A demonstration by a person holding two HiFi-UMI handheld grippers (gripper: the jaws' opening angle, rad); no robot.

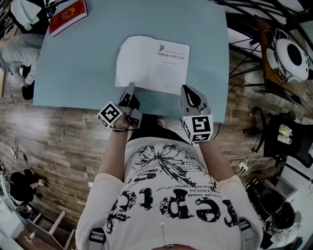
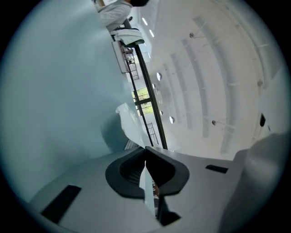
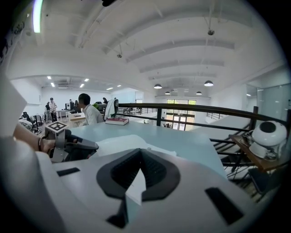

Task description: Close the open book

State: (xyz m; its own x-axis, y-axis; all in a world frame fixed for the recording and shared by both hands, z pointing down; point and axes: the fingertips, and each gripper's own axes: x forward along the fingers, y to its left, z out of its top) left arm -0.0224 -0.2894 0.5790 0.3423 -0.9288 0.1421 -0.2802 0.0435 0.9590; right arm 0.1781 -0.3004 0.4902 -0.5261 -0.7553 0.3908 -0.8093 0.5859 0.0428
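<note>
Head view, bottom to top. Lower centre: the person's printed white shirt (image 1: 166, 195), forearms reaching up-frame over a wooden floor (image 1: 58, 141). At mid-frame, the left gripper (image 1: 130, 87) and the right gripper (image 1: 185, 88) meet the near edge of a pale blue table (image 1: 78, 63).

The left gripper is rolled onto its side. In its own view its jaws are pressed together on a thin sheet that curls away from the tips, the near left corner of the open book (image 1: 154, 63). The right gripper's jaws stand together at the tips, at the book's near right corner. Whether they pinch paper cannot be made out.

The book lies open, white pages up, in the upper centre of the frame. Its printed right page lies flat and its left page bows upward.

Upper left corner: a closed red book (image 1: 68, 14) at the table's far end. Right edge: a round white appliance (image 1: 291, 58) on a brown stand, off the table.
</note>
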